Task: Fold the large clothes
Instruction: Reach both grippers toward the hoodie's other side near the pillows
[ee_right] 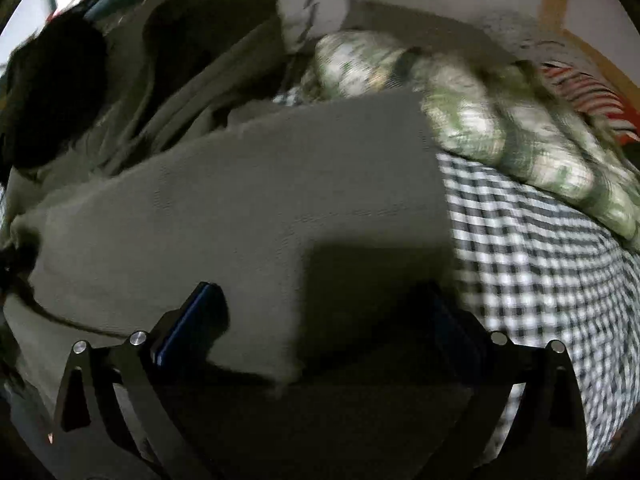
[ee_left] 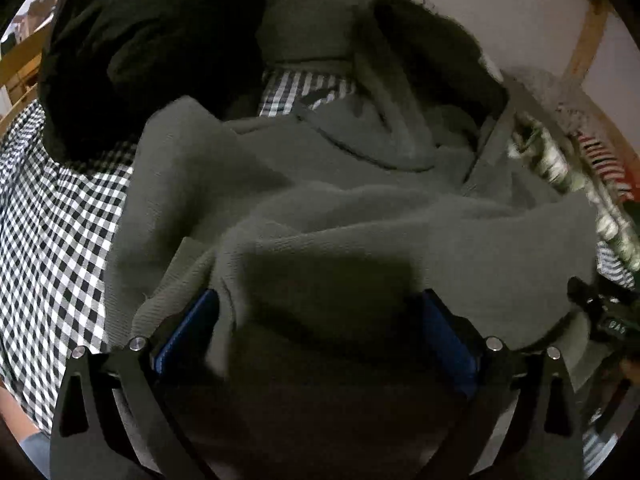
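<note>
A large grey-green hooded sweatshirt [ee_left: 320,208] lies rumpled on a black-and-white checked sheet [ee_left: 52,220], its hood [ee_left: 420,64] toward the far side. My left gripper [ee_left: 320,320] is open, blue pads [ee_left: 196,320] wide apart over a raised fold of the fabric. In the right wrist view a smooth folded part of the sweatshirt [ee_right: 260,208] fills the middle, with a cloth edge [ee_right: 296,372] near the camera. My right gripper [ee_right: 324,320] is open above it, its right finger in shadow. The other gripper [ee_left: 600,312] shows at the left view's right edge.
A black garment [ee_left: 140,40] is heaped at the far left. A green-and-white patterned quilt [ee_right: 500,128] and a red-striped cloth [ee_right: 584,88] lie to the right on the checked sheet [ee_right: 540,260]. A wooden frame [ee_left: 584,28] and pale wall stand behind.
</note>
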Demonstrator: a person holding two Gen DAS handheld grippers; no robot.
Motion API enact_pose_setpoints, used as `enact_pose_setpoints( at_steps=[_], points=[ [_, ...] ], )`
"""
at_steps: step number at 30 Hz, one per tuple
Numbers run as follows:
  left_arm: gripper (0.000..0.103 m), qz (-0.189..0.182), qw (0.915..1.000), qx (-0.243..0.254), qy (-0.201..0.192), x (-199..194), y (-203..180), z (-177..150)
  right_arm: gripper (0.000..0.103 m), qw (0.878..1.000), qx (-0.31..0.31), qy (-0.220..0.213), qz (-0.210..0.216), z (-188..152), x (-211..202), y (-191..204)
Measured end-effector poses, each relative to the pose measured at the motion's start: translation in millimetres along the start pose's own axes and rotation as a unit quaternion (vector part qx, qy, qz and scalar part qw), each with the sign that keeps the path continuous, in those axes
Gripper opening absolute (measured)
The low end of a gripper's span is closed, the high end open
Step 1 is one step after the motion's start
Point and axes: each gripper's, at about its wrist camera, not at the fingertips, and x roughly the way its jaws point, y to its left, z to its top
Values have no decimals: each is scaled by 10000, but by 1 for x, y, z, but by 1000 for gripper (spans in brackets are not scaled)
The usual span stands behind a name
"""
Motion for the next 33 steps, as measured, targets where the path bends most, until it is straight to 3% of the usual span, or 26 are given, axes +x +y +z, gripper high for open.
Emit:
enact_pose_setpoints(
  at_steps=[4,7,15,17,19,21,23,27,29,33],
  points=[
    [98,-234,9986,174,-433,-40,-2,-14,100,9999,54,-12,106,-19,-34,0],
    [98,251,9981,552,-96,-22,-9,-31,100,9989,-341,255,-184,-35,-23,10],
    [98,147,9990,428,19,-18,0,-38,100,9982,-423,372,-190,-43,-23,9],
    [98,134,9992,382,-31,-30,0,-34,100,9989,-401,188,-159,-40,-34,9],
    [98,-24,9985,369,-399,-55,6,-23,100,9990,-407,-172,5,-30,-51,8],
    [98,-386,9952,364,-821,-73,5,3,100,9967,-326,-639,372,-8,-68,5],
    [98,-974,9886,455,-1058,-73,-1,39,100,9916,-220,-927,878,30,-69,4],
    [98,-1724,9686,1118,-1397,-33,-26,114,100,9844,-144,-1172,1301,110,-37,6],
    [98,-1701,9667,1433,-1267,3,-41,158,100,9808,-29,-1154,1573,153,-9,8],
    [98,-1554,9643,1877,-1041,58,-62,217,100,9849,88,-682,1589,209,54,20]
  ],
)
